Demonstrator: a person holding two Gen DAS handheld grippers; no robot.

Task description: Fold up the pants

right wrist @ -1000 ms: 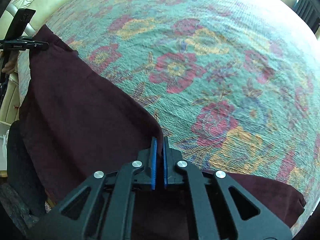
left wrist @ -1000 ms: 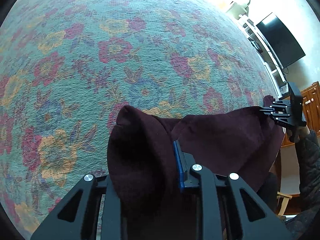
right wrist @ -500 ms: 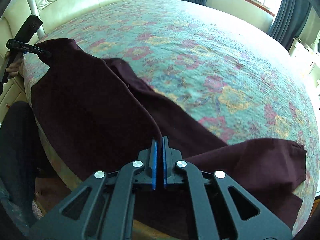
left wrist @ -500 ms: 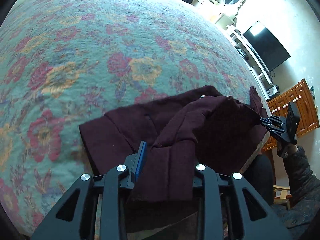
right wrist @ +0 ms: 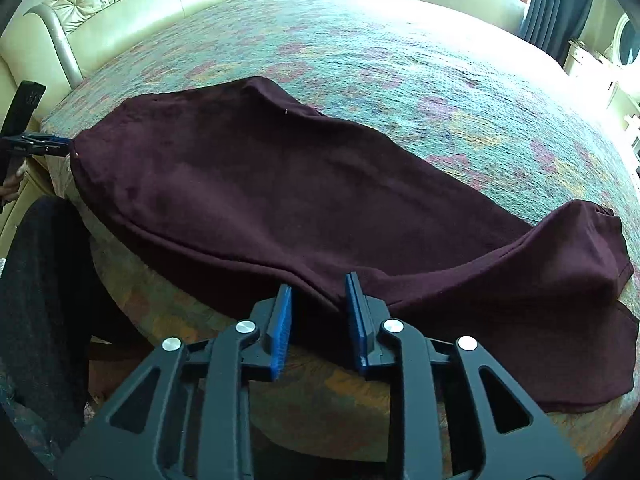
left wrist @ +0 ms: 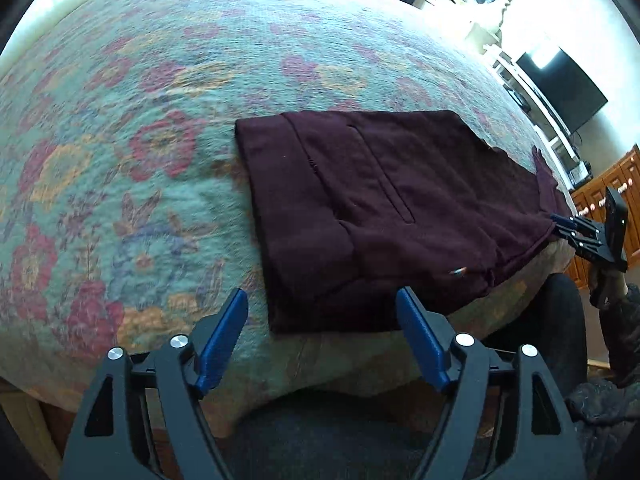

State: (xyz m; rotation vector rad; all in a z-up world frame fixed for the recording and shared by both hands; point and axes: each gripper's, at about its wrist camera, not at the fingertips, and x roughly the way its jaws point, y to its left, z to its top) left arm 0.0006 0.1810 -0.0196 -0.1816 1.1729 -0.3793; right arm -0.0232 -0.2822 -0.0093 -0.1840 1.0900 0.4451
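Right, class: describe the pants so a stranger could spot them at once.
Start from the big bed with the floral bedspread. Along its near edge lie the pants, spread flat. They are plain dark maroon, the only unpatterned cloth on the flowery cover.

Dark maroon pants, teal bedspread (red and yellow flowers), cream tufted headboard

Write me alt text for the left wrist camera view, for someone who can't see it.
Dark maroon pants lie spread near the edge of a bed with a floral bedspread. The left gripper is opening in the foreground with nothing between its blue pads. At far right, the right gripper is at the fabric's edge.
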